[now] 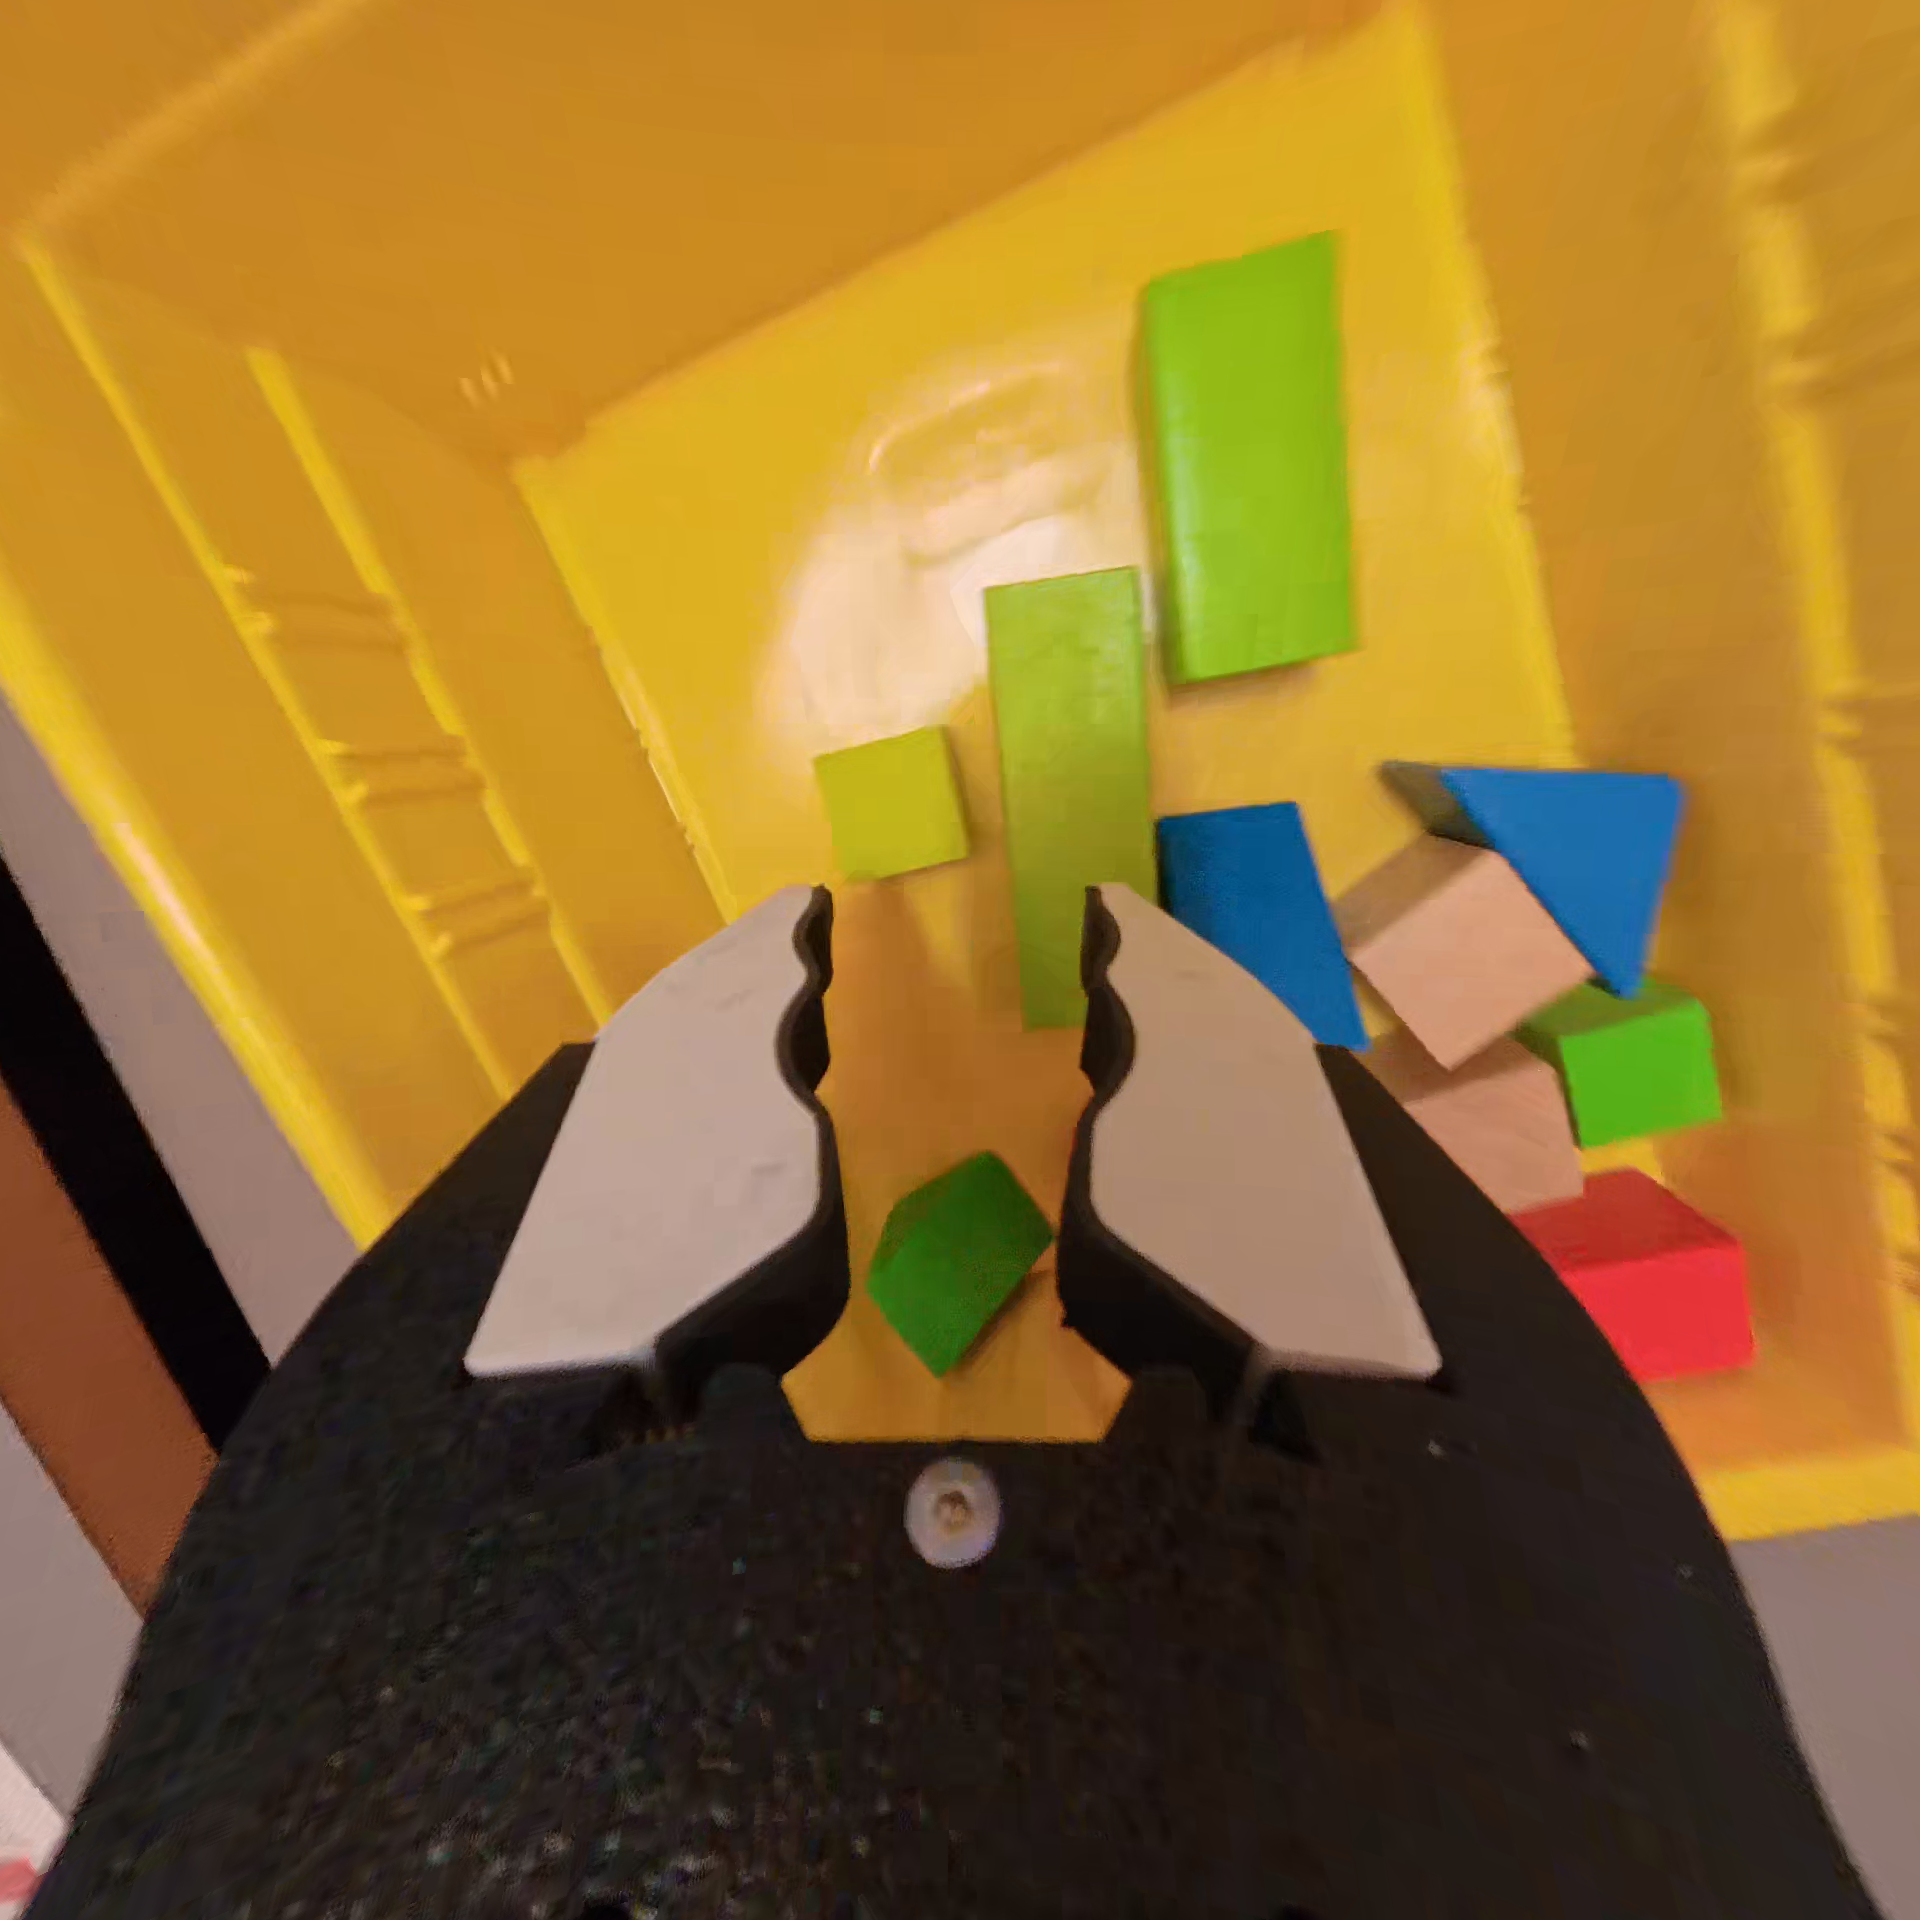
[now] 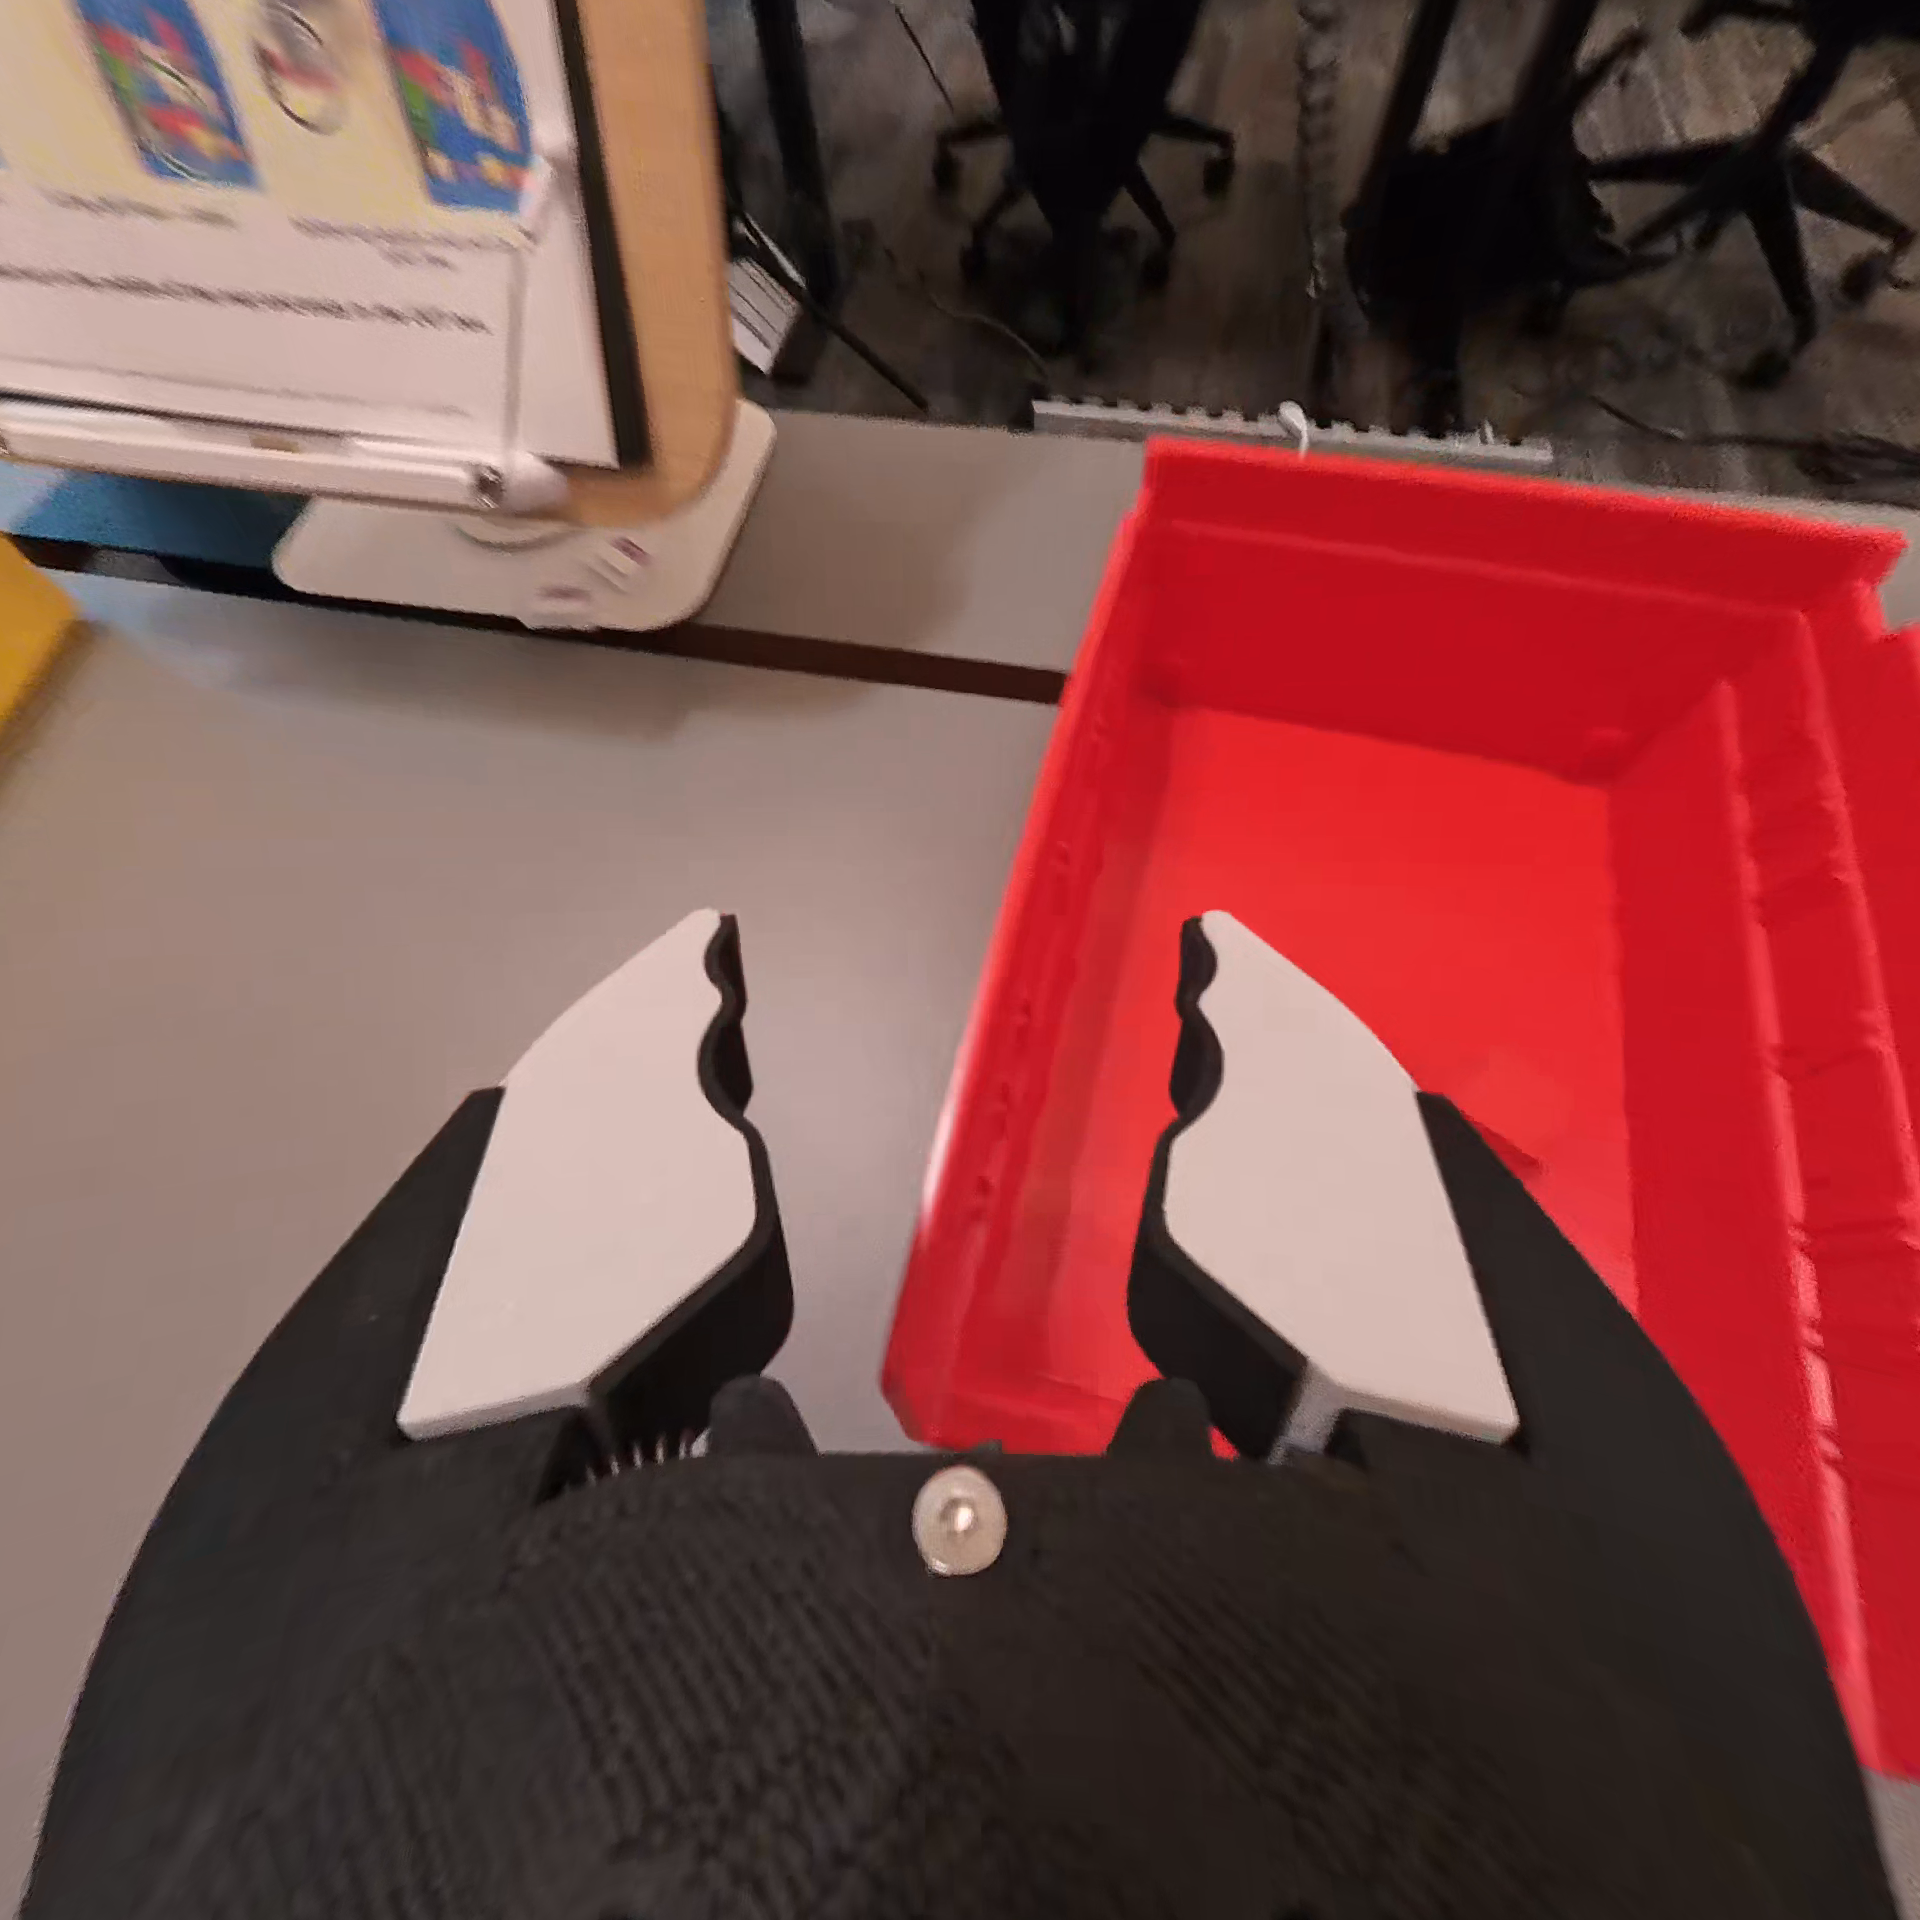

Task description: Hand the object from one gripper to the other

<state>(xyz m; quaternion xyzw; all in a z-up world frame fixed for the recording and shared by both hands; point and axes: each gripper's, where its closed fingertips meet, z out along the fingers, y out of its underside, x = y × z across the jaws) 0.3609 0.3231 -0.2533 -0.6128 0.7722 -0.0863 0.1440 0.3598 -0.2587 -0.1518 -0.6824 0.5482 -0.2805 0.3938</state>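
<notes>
— So, left gripper [image 1: 956,914]?

— I read its jaws as parted, nothing between the pads. It hangs over the yellow bin [image 1: 312,727]. A small green block [image 1: 956,1262] lies on the bin floor, seen low between the fingers [image 1: 675,1143], touching neither pad. Farther in: long green block [image 1: 1075,790], wide green block [image 1: 1247,457], lime cube [image 1: 894,800], blue wedges [image 1: 1257,914], plain wood blocks [image 1: 1455,945], red block [image 1: 1642,1278].

— Right gripper [image 2: 961,935]?

— Jaws wide apart, bare. It straddles the near-left wall of the red bin [image 2: 1455,831], left finger over the grey table [image 2: 416,831].
</notes>
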